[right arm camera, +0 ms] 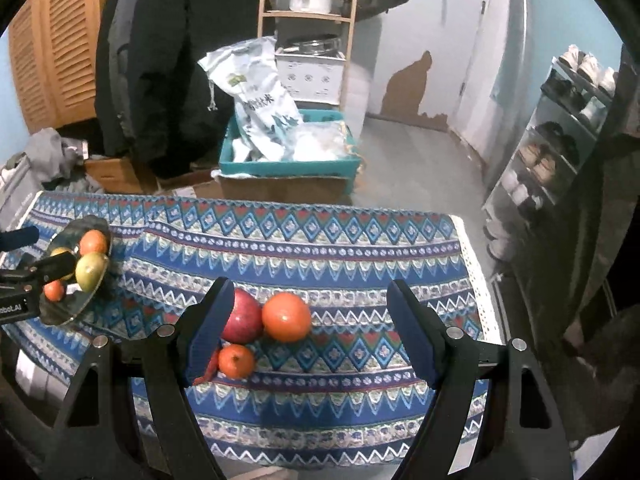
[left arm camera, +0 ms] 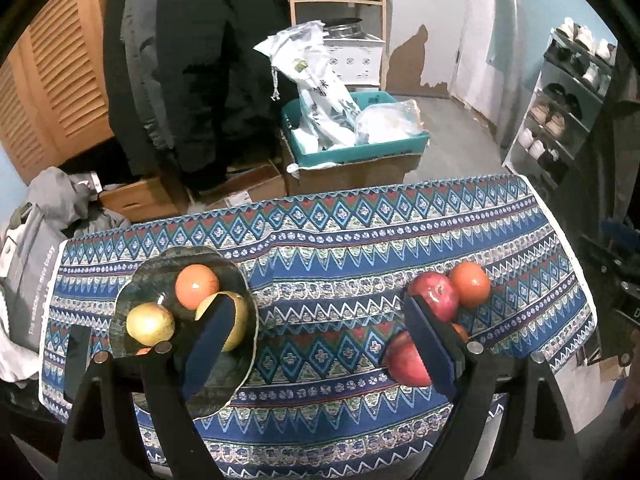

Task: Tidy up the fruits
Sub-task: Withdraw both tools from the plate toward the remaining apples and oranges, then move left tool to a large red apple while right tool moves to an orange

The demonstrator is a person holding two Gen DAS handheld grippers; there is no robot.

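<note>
While its jaws stand spread and hold nothing, the left gripper [left arm camera: 316, 332] hangs over the patterned tablecloth [left arm camera: 328, 248], a dark bowl [left arm camera: 140, 280] of fruit to its left; right of the bowl, loose apples [right arm camera: 240, 316] and oranges [right arm camera: 286, 317] lie beneath the right gripper [right arm camera: 310, 330], likewise spread and empty.
</note>
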